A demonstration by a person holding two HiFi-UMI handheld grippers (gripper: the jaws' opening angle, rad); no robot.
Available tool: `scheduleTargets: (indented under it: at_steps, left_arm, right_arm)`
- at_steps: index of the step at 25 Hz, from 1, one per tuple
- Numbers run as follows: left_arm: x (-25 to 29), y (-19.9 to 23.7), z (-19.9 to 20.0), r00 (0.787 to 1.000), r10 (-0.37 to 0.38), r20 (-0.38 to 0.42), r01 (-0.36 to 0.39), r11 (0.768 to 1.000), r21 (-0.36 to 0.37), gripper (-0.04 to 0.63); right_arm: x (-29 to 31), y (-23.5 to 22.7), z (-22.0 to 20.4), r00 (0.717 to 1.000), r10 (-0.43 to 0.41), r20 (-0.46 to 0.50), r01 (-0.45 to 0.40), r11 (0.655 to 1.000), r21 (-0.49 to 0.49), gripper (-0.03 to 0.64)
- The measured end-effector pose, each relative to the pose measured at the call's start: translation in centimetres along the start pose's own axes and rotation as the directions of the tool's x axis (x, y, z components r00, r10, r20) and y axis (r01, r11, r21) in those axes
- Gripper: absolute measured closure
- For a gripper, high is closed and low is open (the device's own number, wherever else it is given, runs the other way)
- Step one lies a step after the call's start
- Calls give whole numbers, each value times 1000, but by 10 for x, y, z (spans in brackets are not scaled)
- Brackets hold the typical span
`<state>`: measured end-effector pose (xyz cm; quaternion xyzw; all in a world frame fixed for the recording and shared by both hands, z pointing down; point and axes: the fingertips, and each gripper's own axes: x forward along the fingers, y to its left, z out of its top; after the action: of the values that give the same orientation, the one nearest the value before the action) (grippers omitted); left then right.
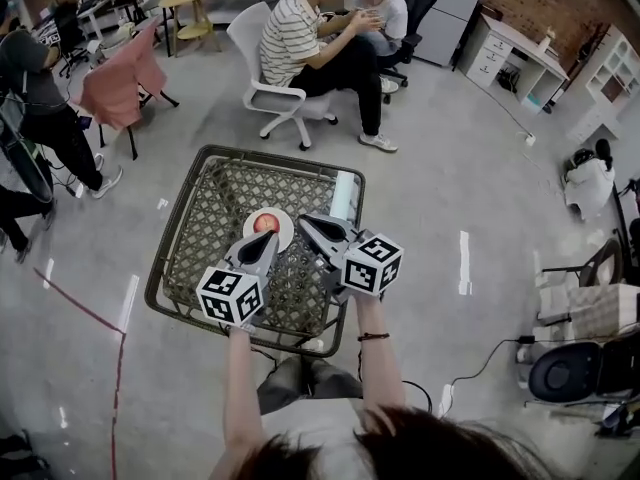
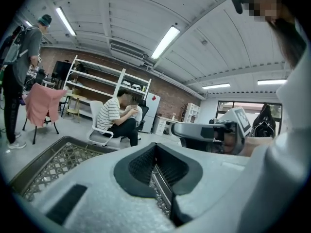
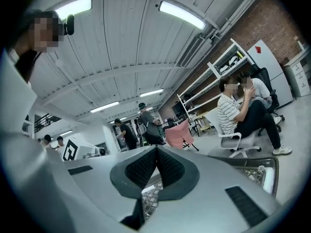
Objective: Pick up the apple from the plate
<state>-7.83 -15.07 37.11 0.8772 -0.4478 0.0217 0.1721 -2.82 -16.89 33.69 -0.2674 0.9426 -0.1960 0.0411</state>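
A red apple [image 1: 266,223] lies on a small white plate [image 1: 251,235] in the middle of a lattice-topped table [image 1: 205,218]. My left gripper [image 1: 271,238] points at the plate from the near side, its tips just over the plate's near edge, jaws shut and empty. The right gripper [image 1: 304,222] sits just right of the plate, also shut with nothing in it. In the left gripper view the jaws [image 2: 155,145] meet, and the right gripper [image 2: 209,134] shows beside them. The right gripper view shows its jaws [image 3: 156,149] closed above the lattice; the apple is hidden in both gripper views.
A white cylinder [image 1: 343,196] lies along the table's right rim. Two seated people [image 1: 320,38] on office chairs are beyond the table. A chair draped in pink cloth [image 1: 120,78] and standing people [image 1: 40,108] are at the far left. A cable [image 1: 480,368] runs across the floor at the right.
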Motion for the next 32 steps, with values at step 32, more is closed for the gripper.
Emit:
scheduleTargets:
  at_steps: [32]
  left_arm:
    - [42, 87, -111, 970, 129, -207, -150, 984, -91, 584]
  right_arm:
    - [57, -72, -99, 984, 17, -175, -2, 996, 85, 607]
